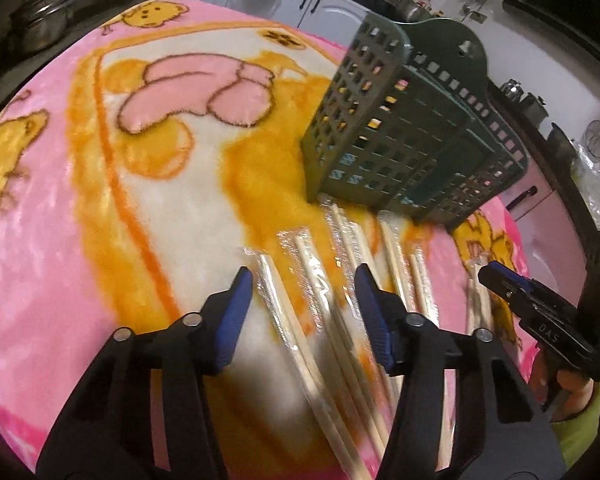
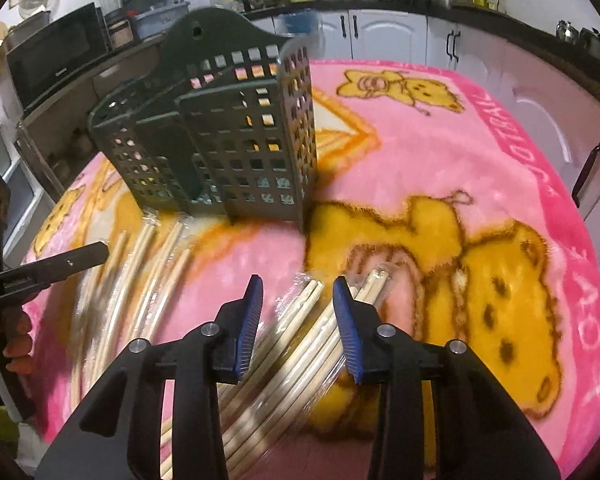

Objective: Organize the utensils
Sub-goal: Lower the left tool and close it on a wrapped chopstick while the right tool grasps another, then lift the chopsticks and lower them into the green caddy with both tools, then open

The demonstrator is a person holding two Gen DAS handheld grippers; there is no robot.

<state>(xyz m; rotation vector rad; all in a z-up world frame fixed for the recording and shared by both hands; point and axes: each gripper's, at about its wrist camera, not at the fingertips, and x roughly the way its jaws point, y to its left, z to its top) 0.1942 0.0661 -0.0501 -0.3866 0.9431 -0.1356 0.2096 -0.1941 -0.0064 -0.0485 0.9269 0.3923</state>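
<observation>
task barely begun: green utensil holder (image 1: pixel 404 128) looks empty, wrapped chopstick pairs (image 1: pixel 320 300) all lie on the blanket (image 1: pixel 60 240) in front of the holder. left gripper (image 1: pixel 304 280) released over them; right gripper (image 2: pixel 298 286) released, straddling a bundle (image 2: pixel 300 340), nothing grasped.

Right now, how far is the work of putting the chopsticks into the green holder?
Nothing looks done: I see no chopsticks in the green holder, though its walls hide part of the inside. In hand: nothing. The left tongs and the right tongs are both open, each above wrapped chopsticks lying on the pink blanket. Left to do: pick up every packet and stand it in the holder.
</observation>
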